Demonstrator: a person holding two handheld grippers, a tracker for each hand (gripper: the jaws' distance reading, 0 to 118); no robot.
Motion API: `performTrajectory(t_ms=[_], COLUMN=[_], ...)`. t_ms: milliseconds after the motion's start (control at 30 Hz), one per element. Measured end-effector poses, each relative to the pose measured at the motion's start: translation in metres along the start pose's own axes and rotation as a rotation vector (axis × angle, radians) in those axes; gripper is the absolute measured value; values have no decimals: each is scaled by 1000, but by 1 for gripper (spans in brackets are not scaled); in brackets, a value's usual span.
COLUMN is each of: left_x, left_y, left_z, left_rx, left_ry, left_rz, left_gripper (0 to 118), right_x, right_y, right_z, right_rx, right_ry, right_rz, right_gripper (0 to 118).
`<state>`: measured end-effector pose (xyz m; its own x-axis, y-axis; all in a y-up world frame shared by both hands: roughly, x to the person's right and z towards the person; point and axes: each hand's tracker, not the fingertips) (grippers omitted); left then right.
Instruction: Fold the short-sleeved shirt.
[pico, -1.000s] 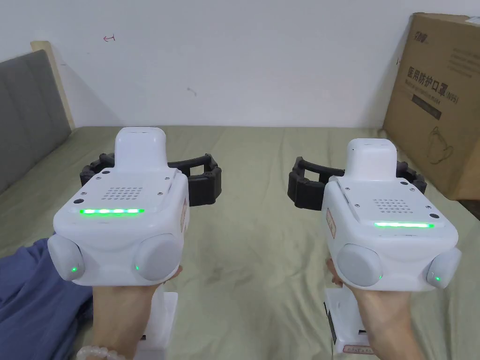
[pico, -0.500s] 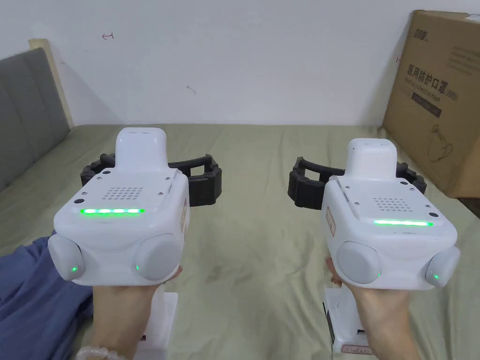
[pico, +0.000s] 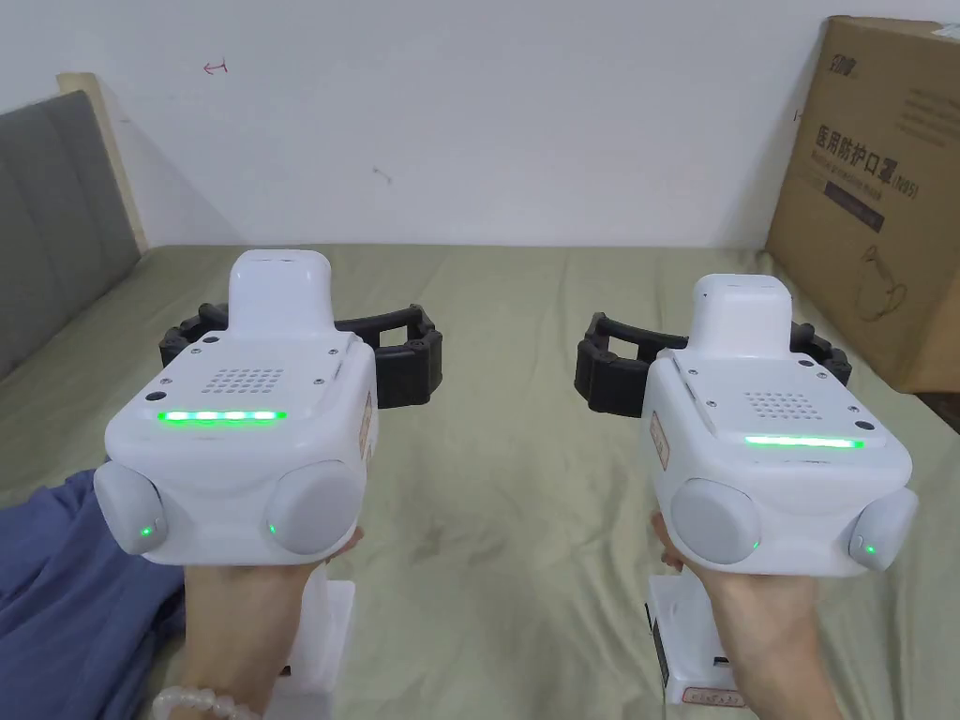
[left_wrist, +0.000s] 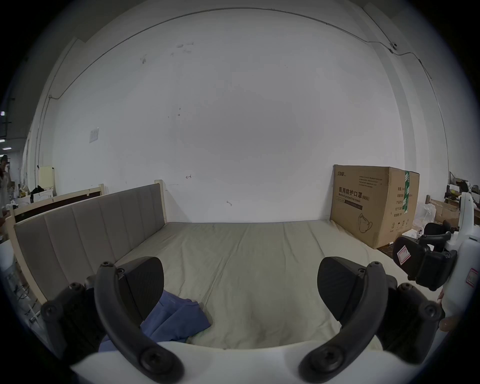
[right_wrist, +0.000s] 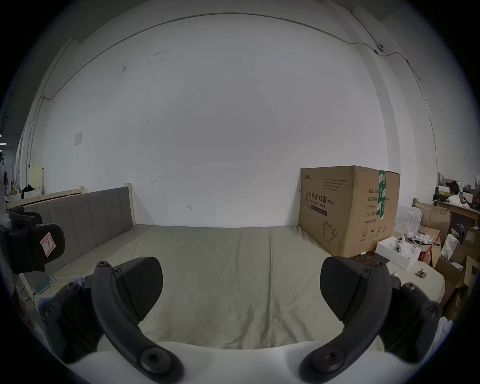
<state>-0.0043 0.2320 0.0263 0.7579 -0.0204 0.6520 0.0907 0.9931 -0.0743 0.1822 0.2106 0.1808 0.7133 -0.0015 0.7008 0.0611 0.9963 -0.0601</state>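
A crumpled blue shirt (pico: 66, 600) lies on the olive-green bed sheet (pico: 506, 469) at the near left; in the left gripper view the shirt (left_wrist: 176, 322) sits low, just right of the left jaw. My left gripper (pico: 300, 342) is held level above the sheet, open, nothing between its jaws (left_wrist: 240, 283). To its right, at the same height, my right gripper (pico: 712, 361) is open and empty too (right_wrist: 241, 283). Both hover ahead of the shirt, apart from it.
A large cardboard box (pico: 881, 197) stands at the bed's far right corner. A grey padded headboard (pico: 56, 225) runs along the left side. A white wall closes the far edge. Boxes and clutter (right_wrist: 441, 233) lie beyond the right edge of the bed.
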Motion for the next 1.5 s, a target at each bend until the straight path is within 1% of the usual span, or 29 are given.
performTrajectory(t_ms=[800, 1300, 1433, 1500], left_x=[0, 2, 4, 4], left_y=[0, -1, -1, -1], left_z=[-1, 0, 0, 0], left_rx=[-6, 2, 0, -7], left_ry=[-3, 8, 13, 3], left_rz=[0, -30, -42, -31], left_gripper=[118, 118, 118, 117], right_x=[-1, -2, -1, -1], right_y=[1, 0, 0, 0], right_z=[1, 2, 2, 3], right_rx=[-4, 5, -2, -2], right_ry=[7, -15, -6, 5], right_rz=[-6, 15, 16, 20], right_gripper=[118, 118, 118, 115])
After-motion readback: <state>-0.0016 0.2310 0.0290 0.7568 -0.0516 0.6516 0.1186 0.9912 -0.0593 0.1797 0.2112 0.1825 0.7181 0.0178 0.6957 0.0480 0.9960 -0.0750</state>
